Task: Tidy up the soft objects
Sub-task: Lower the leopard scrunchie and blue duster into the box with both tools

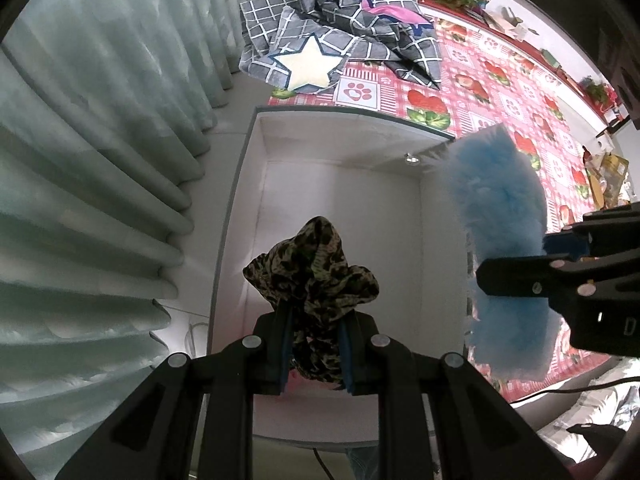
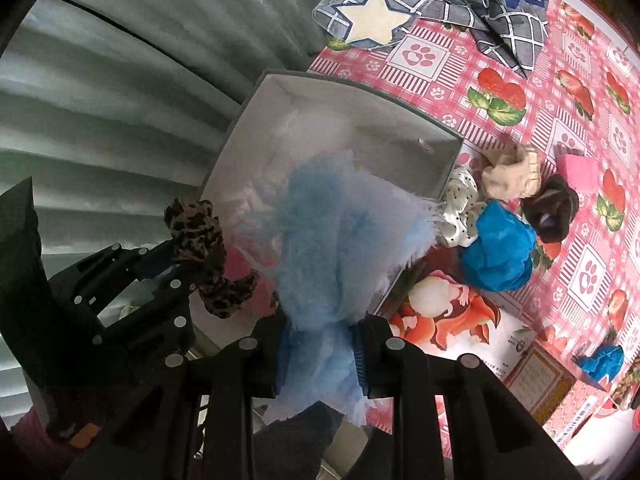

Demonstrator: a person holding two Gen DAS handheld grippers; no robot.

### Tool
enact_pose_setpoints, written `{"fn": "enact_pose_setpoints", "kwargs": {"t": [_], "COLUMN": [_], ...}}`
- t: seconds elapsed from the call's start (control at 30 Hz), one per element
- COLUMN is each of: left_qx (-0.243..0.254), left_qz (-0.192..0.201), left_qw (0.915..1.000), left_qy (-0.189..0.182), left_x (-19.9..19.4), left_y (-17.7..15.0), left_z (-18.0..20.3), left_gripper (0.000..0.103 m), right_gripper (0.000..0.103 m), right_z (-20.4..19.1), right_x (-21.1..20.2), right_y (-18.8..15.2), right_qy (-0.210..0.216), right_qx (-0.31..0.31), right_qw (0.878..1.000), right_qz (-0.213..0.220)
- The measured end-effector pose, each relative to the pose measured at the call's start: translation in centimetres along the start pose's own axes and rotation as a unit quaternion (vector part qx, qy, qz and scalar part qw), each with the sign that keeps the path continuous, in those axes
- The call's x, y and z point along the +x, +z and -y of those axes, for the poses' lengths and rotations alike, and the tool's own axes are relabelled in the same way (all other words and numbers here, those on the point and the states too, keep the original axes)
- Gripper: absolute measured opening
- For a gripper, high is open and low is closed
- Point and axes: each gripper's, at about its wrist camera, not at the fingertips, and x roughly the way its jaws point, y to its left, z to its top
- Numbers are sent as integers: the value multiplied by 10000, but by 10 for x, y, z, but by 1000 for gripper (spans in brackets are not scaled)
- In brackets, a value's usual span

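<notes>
My left gripper [image 1: 312,344] is shut on a leopard-print scrunchie [image 1: 312,272] and holds it over the open white box [image 1: 340,184]. It also shows in the right wrist view [image 2: 200,240]. My right gripper [image 2: 320,344] is shut on a fluffy light-blue cloth [image 2: 332,236], held above the box's right wall [image 2: 448,168]; the cloth also shows in the left wrist view [image 1: 500,216]. Something pink lies in the box, mostly hidden. More soft items lie right of the box: a white dotted scrunchie [image 2: 460,208], a beige one [image 2: 508,176], a bright blue one [image 2: 500,252], a dark one [image 2: 556,208].
The box stands at the left edge of a table with a red strawberry-and-paw cloth [image 1: 480,80]. A grey checked blanket with a white star [image 1: 320,48] lies at the far end. Pale curtains [image 1: 100,160] hang to the left. A printed picture card [image 2: 452,320] lies beside the box.
</notes>
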Motion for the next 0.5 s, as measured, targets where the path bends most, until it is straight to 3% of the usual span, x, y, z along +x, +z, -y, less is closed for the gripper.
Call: {"fn": "enact_pose_setpoints", "kwargs": {"t": [0.5], "left_qx": [0], "left_qz": [-195], "left_qw": [9998], "left_qy": [8], "left_x": [16], "left_y": [5], "left_z": [2], "left_gripper": [22], "right_gripper": [27], "right_z": [9], "right_x": [10], "right_y": [13], "right_qy": [-14], "right_qx": [86], "right_qw": [9999], "right_qz": [-103]}}
